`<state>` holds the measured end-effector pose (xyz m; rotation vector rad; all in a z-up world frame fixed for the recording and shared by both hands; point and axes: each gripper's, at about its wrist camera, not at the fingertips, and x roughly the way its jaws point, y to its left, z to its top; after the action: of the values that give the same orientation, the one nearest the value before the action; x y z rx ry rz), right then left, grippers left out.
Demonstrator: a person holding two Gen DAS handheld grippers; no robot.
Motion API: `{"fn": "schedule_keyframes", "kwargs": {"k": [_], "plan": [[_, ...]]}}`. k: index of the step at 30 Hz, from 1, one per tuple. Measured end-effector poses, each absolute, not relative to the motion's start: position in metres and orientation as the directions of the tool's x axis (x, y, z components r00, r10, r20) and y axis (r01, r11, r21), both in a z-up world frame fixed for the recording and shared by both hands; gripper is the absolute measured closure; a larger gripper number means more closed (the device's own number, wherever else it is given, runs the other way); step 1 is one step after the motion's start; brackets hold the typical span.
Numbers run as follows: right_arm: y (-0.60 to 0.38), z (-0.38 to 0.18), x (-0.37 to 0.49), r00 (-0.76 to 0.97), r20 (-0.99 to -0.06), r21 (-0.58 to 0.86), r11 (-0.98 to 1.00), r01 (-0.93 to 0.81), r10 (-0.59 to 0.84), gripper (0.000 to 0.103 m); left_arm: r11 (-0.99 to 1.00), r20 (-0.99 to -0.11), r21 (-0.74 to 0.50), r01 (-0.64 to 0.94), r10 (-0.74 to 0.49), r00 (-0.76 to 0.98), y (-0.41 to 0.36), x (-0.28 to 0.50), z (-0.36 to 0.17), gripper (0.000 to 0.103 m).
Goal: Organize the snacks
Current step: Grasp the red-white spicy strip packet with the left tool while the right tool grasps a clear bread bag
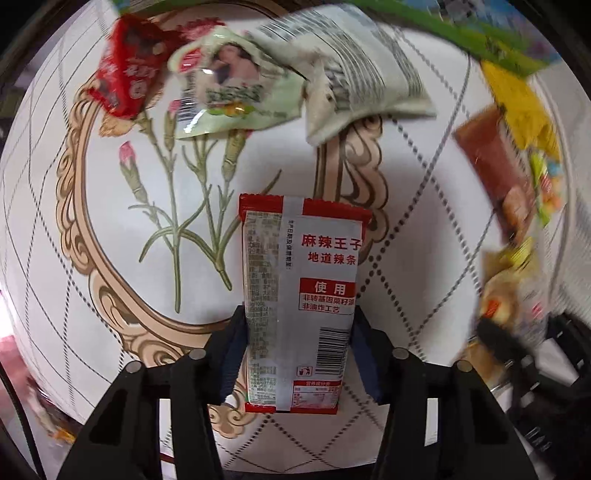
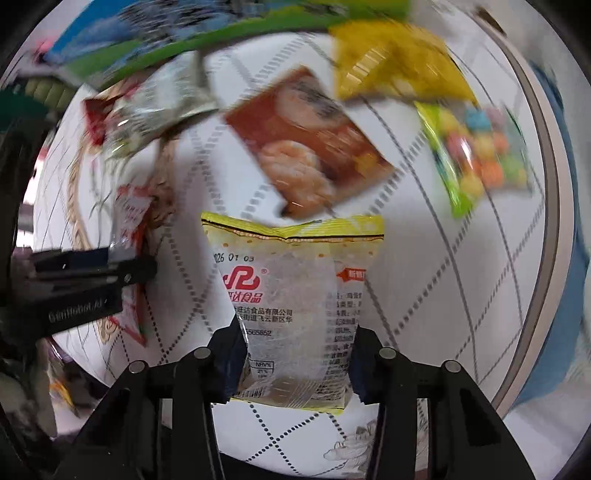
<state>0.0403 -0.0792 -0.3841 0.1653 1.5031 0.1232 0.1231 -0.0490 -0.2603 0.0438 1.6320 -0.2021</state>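
My left gripper (image 1: 295, 354) is shut on a red and silver spicy-strip packet (image 1: 299, 280) and holds it above the table. My right gripper (image 2: 295, 365) is shut on a yellow-edged clear snack packet (image 2: 295, 295), also held above the table. In the right wrist view the left gripper (image 2: 110, 269) shows at the left with its red packet (image 2: 129, 221). Loose snacks lie ahead: a red packet (image 1: 125, 81), a pale green packet (image 1: 232, 92), a white packet (image 1: 351, 74), a brown packet (image 2: 306, 144), a yellow bag (image 2: 395, 62) and a candy bag (image 2: 476, 155).
The round table (image 1: 92, 236) has a white cloth with a flower print and dotted diamond lines. A green and blue box (image 2: 184, 33) lies along the far side. The table's rim (image 2: 550, 206) curves at the right, with blue fabric beyond it.
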Motion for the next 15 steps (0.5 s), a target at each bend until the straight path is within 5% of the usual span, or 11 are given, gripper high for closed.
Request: {"fn": "schedule_keyframes", "kwargs": {"k": [11,15], "plan": [[-0.069,-0.397,0.044,0.040,-0.979,0.201,0.978,0.062,0.199,0.052,0.981,-0.979,-0.166,0.104,-0.152,-0.134,-0.046,0.125,-0.271,0.047],[-0.072,-0.405,0.043,0.050,-0.981,0.191,0.980,0.058,0.188,0.058,0.982,-0.991,-0.124,0.140,-0.114,-0.077,-0.056,0.107,-0.262,0.058]]}}
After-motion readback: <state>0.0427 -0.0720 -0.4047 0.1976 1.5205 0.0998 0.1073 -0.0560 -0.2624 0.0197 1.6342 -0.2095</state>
